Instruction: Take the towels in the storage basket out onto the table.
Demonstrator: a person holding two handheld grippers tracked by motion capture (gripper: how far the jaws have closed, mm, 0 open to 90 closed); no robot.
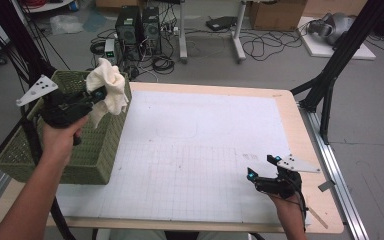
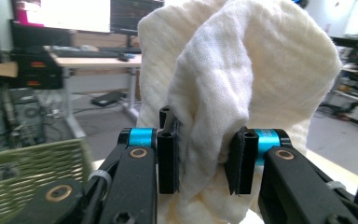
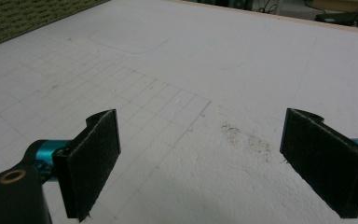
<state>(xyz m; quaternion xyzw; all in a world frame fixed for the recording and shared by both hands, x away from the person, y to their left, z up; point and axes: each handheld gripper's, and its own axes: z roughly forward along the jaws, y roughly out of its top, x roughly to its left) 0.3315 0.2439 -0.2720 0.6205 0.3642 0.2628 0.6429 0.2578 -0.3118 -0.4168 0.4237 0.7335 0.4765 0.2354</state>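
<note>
A crumpled cream-white cloth (image 1: 108, 84) hangs in the air over the right rim of the green woven basket (image 1: 87, 155) at the table's left side. My left gripper (image 1: 97, 95) is shut on it. In the left gripper view both black pads squeeze a fold of the cloth (image 2: 242, 79), which bulges above the jaws and hangs below them, with the basket (image 2: 28, 168) low at the left. My right gripper (image 1: 261, 166) rests near the front right of the table. Its jaws stand open in the right gripper view (image 3: 205, 163), with nothing between them.
A white gridded sheet (image 1: 205, 135) covers the wooden table top, and a faint dark smudge (image 3: 247, 137) marks it ahead of the right jaws. Black frame posts (image 1: 330, 75) stand at the right. Computer towers (image 1: 137, 25) and cables sit on the floor behind.
</note>
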